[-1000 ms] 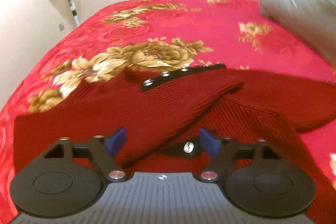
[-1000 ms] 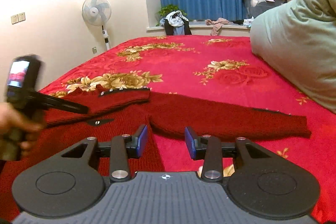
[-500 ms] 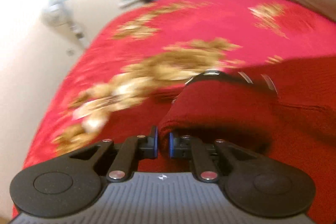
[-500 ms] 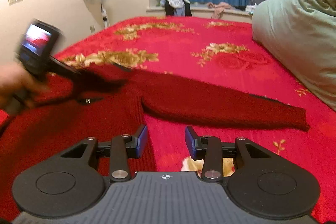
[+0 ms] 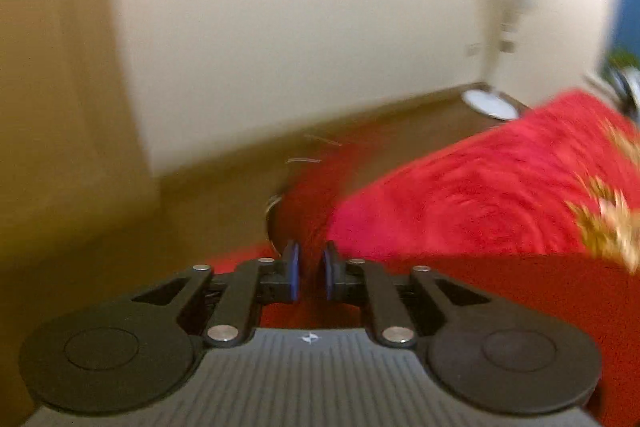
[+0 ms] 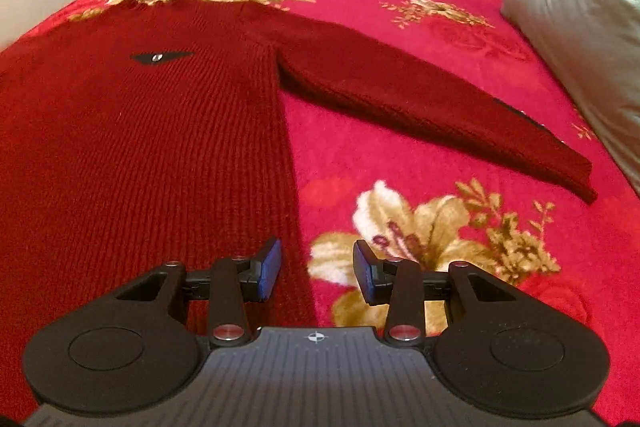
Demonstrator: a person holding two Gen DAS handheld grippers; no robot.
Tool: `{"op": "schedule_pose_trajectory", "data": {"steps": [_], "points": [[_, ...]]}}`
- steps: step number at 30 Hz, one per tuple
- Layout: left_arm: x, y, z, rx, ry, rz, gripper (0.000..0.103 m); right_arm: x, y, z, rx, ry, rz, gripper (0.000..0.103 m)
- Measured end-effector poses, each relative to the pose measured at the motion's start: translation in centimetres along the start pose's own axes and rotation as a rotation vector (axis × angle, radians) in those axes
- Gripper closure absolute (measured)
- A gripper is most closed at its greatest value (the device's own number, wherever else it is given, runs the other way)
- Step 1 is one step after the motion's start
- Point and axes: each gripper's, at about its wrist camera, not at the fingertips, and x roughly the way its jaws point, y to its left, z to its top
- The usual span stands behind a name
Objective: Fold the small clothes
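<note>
Looking at the left gripper (image 5: 308, 273) first: a sec ago its fingers were wide apart over the folded-in sleeve of the dark red knit sweater (image 6: 140, 147). Now they're pinched nearly together on a strip of that dark red knit, w/ the wrist view swung right off the bed toward the cream wall (image 5: 320, 27) and brown floor (image 5: 200, 211). That view is v blurry, so I can't tell exactly which bit is clamped, prob the sleeve or its cuff. In the right wrist view that sleeve no longer lies across the chest of the sweater, so my read is it's being pulled back out sideways, i.e. spreading the thing flat, not folding yet.

The right gripper (image 6: 316, 271) sits lower over the bed than before, fingers still partly apart, holding nothing. They straddle the sweater's side edge near the hem.

The sweater lies flat on the red floral bedspread (image 6: 400, 155), body spread, its other sleeve (image 6: 420, 95) stretched out away from the body toward the pale green pillow (image 6: 580, 39).

Other stuff: the pillow is beyond that sleeve's cuff, apart from it, so it prob won't get in the way. White standing fan (image 5: 504, 39) is on the floor past the bed, well away from the sweater. Window ledge clutter is far behind the sweater's collar, no issue.
</note>
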Motion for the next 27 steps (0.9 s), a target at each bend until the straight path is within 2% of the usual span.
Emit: {"op": "schedule_pose_trajectory", "data": {"steps": [1,2,3,4,7,8,9,11,15,18,19,21,24,25,27], "points": [[0.5,2.1,0.3,-0.122,0.022,-0.039,0.088,0.1,0.2,-0.1,0.0,0.005,-0.002,0.059],[0.8,3.6,0.5,-0.191,0.025,-0.061,0.087,0.1,0.3,-0.2,-0.001,0.008,-0.009,0.059],[1.2,4.5,0.7,-0.217,0.04,-0.077,0.084,0.2,0.4,-0.3,-0.004,0.007,-0.017,0.058],[1.7,5.3,0.7,-0.245,0.064,-0.108,0.074,0.2,0.5,-0.3,-0.007,0.006,-0.023,0.058],[3.0,7.5,-0.2,-0.36,0.169,-0.237,0.063,0.1,0.8,-0.2,-0.008,0.006,-0.033,0.058],[3.4,7.9,-0.4,-0.374,0.191,-0.244,0.062,0.2,0.7,-0.1,-0.004,0.007,-0.034,0.058],[3.8,8.0,-0.6,-0.367,0.208,-0.217,0.062,0.3,0.6,-0.2,0.001,0.007,-0.035,0.057],[4.7,8.2,-0.7,-0.324,0.228,-0.161,0.072,0.4,0.5,-0.3,0.004,0.005,-0.038,0.055],[4.4,7.8,-0.5,-0.282,0.214,-0.147,0.071,0.5,0.4,-0.5,0.012,-0.003,-0.041,0.052],[3.4,5.5,0.0,-0.161,0.162,-0.107,0.071,0.5,0.2,-0.5,0.022,-0.004,-0.036,0.052],[2.6,4.5,-0.1,-0.106,0.148,-0.137,0.071,0.4,0.1,-0.5,0.027,-0.004,-0.033,0.052],[1.3,1.8,-0.8,0.006,0.157,-0.242,0.071,0.4,-0.1,-0.5,0.037,-0.001,-0.025,0.052],[-0.4,-3.2,-3.2,0.217,0.25,-0.428,0.069,0.6,-0.5,-0.4,0.068,0.005,-0.003,0.054],[-1.0,-4.7,-4.3,0.287,0.268,-0.466,0.068,0.7,-0.8,-0.5,0.088,0.008,0.011,0.054],[-2.2,-7.2,-6.4,0.425,0.3,-0.526,0.067,0.8,-1.3,-0.5,0.133,0.011,0.057,0.065]]}}
